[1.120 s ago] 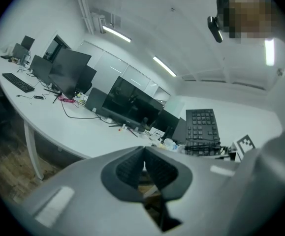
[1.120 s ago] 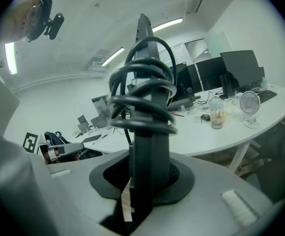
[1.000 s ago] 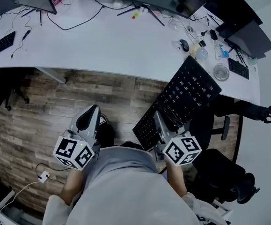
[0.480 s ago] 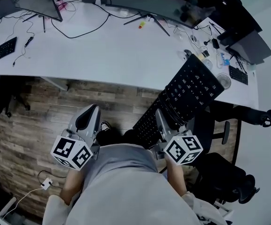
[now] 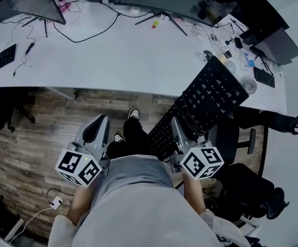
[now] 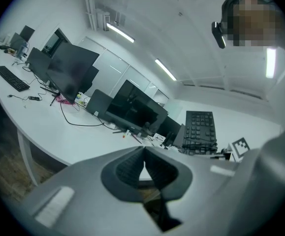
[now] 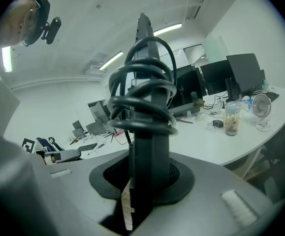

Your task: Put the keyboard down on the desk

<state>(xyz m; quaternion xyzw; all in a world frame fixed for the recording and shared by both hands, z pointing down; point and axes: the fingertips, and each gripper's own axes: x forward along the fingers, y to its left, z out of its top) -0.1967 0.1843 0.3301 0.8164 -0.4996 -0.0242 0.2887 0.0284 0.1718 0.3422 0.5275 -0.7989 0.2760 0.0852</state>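
Right hand-held gripper (image 5: pixel 176 128) grips the near end of a black rectangular keyboard (image 5: pixel 203 107), a coiled cable bunched against it. The keyboard slants away to the right; its far end overlaps the edge of the white curved tabletop (image 5: pixel 118 55), contact not discernible. Left hand-held gripper (image 5: pixel 100 123) hangs over the brown wood-plank floor (image 5: pixel 30 133), beside the person's dark-trousered leg (image 5: pixel 133 135). A small white desk fan (image 5: pixel 248 85) stands near the keyboard's far corner.

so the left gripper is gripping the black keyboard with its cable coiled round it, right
No, the right gripper grips the black keyboard with its cable coiled round it, as the right gripper view shows. The left gripper is shut and empty.
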